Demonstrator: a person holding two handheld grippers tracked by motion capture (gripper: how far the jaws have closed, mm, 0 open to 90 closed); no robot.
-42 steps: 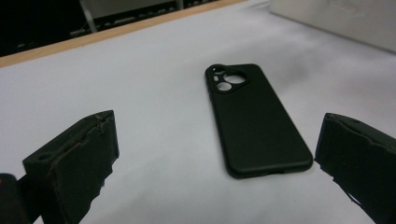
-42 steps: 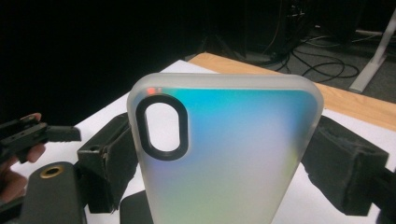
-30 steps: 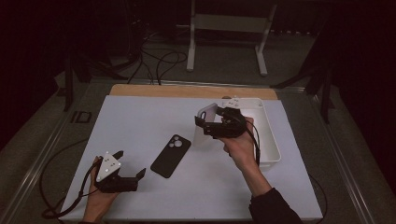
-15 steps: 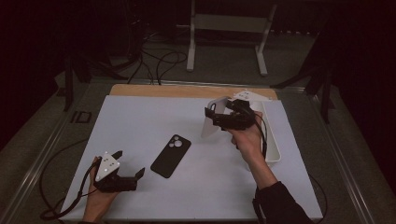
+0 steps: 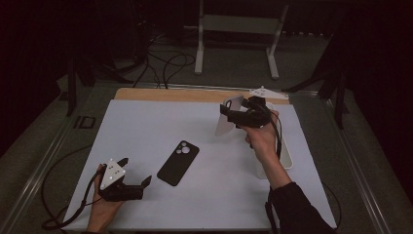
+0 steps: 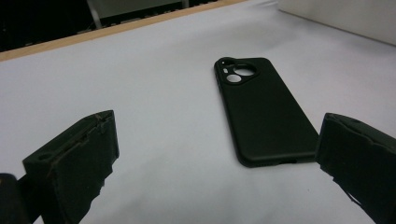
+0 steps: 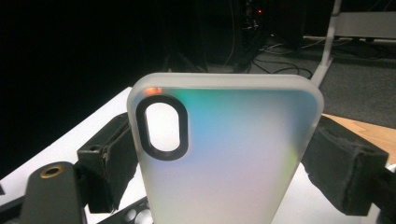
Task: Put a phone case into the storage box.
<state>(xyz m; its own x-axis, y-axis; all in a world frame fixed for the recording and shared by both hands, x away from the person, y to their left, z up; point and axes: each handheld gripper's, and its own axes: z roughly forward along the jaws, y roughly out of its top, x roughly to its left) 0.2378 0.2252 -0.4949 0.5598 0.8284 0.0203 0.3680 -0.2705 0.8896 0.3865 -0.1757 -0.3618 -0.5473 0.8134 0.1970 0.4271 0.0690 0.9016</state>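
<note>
A black phone case [image 5: 178,162] [image 6: 264,112] lies flat on the white table top, camera cutout toward the far side. My left gripper [image 5: 134,171] [image 6: 215,158] rests open on the table at the near left, jaws wide, with the case's near end just ahead of them. My right gripper [image 5: 227,117] [image 7: 224,154] is held up above the table's right half. It is shut on a frosted translucent phone case [image 5: 228,115] [image 7: 224,149], which stands upright between the jaws with its oval camera hole at the upper left in the right gripper view.
A white tray [image 5: 286,156] sits at the table's right edge, partly behind the right forearm. A wooden strip [image 5: 170,95] runs along the table's far edge. Cables and a metal stand [image 5: 238,24] are on the floor beyond.
The right gripper has carried the frosted case up and slightly right and away from the tray, tipping it more upright. The left gripper and the black case have stayed put.
</note>
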